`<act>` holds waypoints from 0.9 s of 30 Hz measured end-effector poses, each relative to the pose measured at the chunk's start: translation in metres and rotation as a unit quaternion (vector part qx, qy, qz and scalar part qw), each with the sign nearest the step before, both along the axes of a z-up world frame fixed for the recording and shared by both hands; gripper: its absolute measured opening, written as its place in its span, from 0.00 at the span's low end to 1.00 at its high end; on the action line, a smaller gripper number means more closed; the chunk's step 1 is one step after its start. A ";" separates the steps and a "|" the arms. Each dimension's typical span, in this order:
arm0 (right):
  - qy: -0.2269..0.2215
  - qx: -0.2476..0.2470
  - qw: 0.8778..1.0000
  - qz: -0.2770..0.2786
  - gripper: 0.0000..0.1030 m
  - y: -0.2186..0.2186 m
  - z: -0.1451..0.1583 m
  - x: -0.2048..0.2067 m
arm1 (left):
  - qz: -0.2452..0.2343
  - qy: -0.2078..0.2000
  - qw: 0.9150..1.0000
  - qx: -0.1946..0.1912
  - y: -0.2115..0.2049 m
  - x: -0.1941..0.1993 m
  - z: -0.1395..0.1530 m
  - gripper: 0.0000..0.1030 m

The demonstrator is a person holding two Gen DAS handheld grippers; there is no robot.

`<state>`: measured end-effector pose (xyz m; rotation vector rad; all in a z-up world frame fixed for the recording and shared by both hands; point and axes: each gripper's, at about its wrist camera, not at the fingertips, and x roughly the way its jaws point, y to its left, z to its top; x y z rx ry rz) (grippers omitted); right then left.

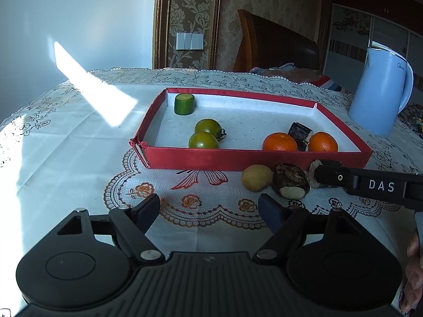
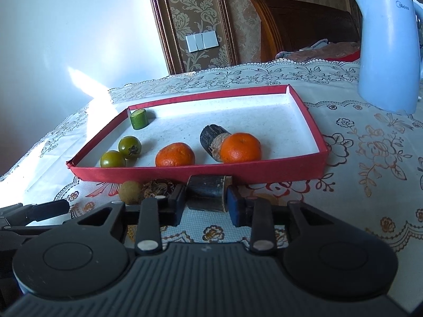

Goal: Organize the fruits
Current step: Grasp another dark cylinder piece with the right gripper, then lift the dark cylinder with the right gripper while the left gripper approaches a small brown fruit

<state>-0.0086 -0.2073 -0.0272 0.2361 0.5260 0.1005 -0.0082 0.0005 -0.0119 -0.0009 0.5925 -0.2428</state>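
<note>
A red-walled tray (image 1: 253, 157) (image 2: 201, 173) holds a green cucumber piece (image 1: 184, 103) (image 2: 139, 119), two green tomatoes (image 1: 204, 140) (image 2: 113, 159), two oranges (image 1: 279, 141) (image 2: 240, 148) and a dark sugarcane piece (image 1: 300, 132) (image 2: 211, 138). In front of the tray lie a yellow longan (image 1: 256, 177) (image 2: 130, 191) and a brown water chestnut (image 1: 290, 181) (image 2: 156, 187). My right gripper (image 2: 206, 200) is shut on a second dark sugarcane piece (image 2: 207, 192) (image 1: 314, 175) just before the tray's front wall. My left gripper (image 1: 210, 208) is open and empty, short of the longan.
A pale blue kettle (image 1: 380, 89) (image 2: 388, 45) stands at the back right of the tray. A lace-patterned cloth (image 1: 79, 132) covers the table. A wooden headboard (image 1: 277, 45) stands behind.
</note>
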 end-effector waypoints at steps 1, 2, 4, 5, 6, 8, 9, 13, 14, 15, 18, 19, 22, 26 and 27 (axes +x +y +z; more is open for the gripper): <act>-0.006 0.009 1.000 0.006 0.30 -0.003 0.000 -0.004 | 0.000 0.000 1.000 0.001 0.000 0.000 0.000 0.79; -0.009 0.015 1.000 0.010 0.30 -0.005 0.001 -0.008 | 0.001 -0.001 1.000 0.002 -0.001 0.000 0.001 0.79; -0.024 0.038 0.999 0.022 0.30 -0.012 0.003 -0.021 | 0.003 -0.006 1.000 0.000 -0.001 0.001 0.002 0.79; -0.032 0.046 0.998 0.028 0.30 -0.015 0.004 -0.028 | 0.004 -0.007 1.000 0.000 -0.001 0.001 0.002 0.79; -0.037 0.047 0.998 0.032 0.30 -0.018 0.005 -0.035 | 0.003 -0.007 1.000 0.004 -0.003 0.002 0.003 0.79; -0.038 0.048 0.997 0.039 0.30 -0.021 0.005 -0.043 | -0.004 -0.010 1.000 0.009 -0.007 0.005 0.004 0.79; -0.036 0.048 0.997 0.042 0.30 -0.023 0.005 -0.046 | -0.006 -0.012 1.000 0.013 -0.009 0.006 0.005 0.79; -0.032 0.050 0.997 0.045 0.31 -0.028 0.002 -0.053 | -0.035 -0.015 0.998 0.042 -0.023 0.011 0.006 0.79; -0.031 0.052 0.997 0.045 0.31 -0.030 0.001 -0.054 | -0.045 -0.018 0.997 0.053 -0.027 0.011 0.007 0.79; -0.031 0.056 0.997 0.045 0.31 -0.030 0.000 -0.054 | -0.058 -0.022 0.996 0.067 -0.033 0.011 0.006 0.79; -0.032 0.065 0.996 0.046 0.31 -0.033 -0.003 -0.054 | -0.082 -0.023 0.992 0.093 -0.043 0.016 0.004 0.79; -0.032 0.068 0.996 0.045 0.31 -0.034 -0.003 -0.054 | -0.085 -0.021 0.992 0.094 -0.045 0.018 0.004 0.80; -0.032 0.078 0.995 0.048 0.31 -0.037 -0.005 -0.054 | -0.098 -0.015 0.991 0.087 -0.045 0.023 0.004 0.80; -0.033 0.084 0.995 0.048 0.31 -0.037 -0.007 -0.054 | -0.107 -0.016 0.991 0.084 -0.045 0.023 0.002 0.78; -0.033 0.085 0.995 0.048 0.31 -0.038 -0.007 -0.054 | -0.113 -0.015 0.990 0.079 -0.045 0.023 0.002 0.74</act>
